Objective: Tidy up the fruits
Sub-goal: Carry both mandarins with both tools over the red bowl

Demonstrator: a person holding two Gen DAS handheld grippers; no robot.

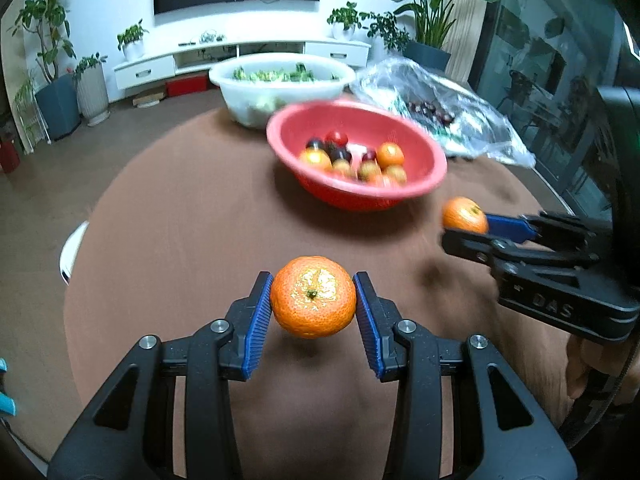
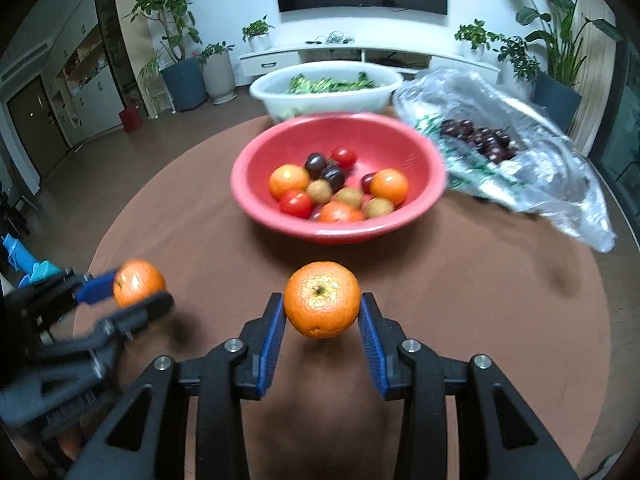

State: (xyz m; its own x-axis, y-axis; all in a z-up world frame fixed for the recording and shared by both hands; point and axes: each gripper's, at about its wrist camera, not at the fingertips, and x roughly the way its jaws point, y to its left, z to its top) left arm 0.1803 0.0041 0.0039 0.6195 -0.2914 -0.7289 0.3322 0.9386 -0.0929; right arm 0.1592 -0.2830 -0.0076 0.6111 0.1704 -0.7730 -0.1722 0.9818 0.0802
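Note:
My left gripper (image 1: 313, 294) is shut on a mandarin (image 1: 313, 297) and holds it above the brown table. My right gripper (image 2: 322, 308) is shut on a second mandarin (image 2: 322, 300), also lifted off the table. Each gripper shows in the other's view: the right one (image 1: 466, 224) at the right with its mandarin (image 1: 464, 214), the left one (image 2: 138, 294) at the left with its mandarin (image 2: 139, 282). A red bowl (image 2: 280, 216) ahead holds mandarins, tomatoes, dark plums and brownish lychee-like fruits; it also shows in the left wrist view (image 1: 360, 196).
A white basin of greens (image 2: 326, 94) stands behind the red bowl. A clear plastic bag with dark cherries (image 2: 500, 152) lies at the right. The round brown table (image 2: 480, 280) drops off at its edges. A white chair edge (image 1: 72, 248) is at the left.

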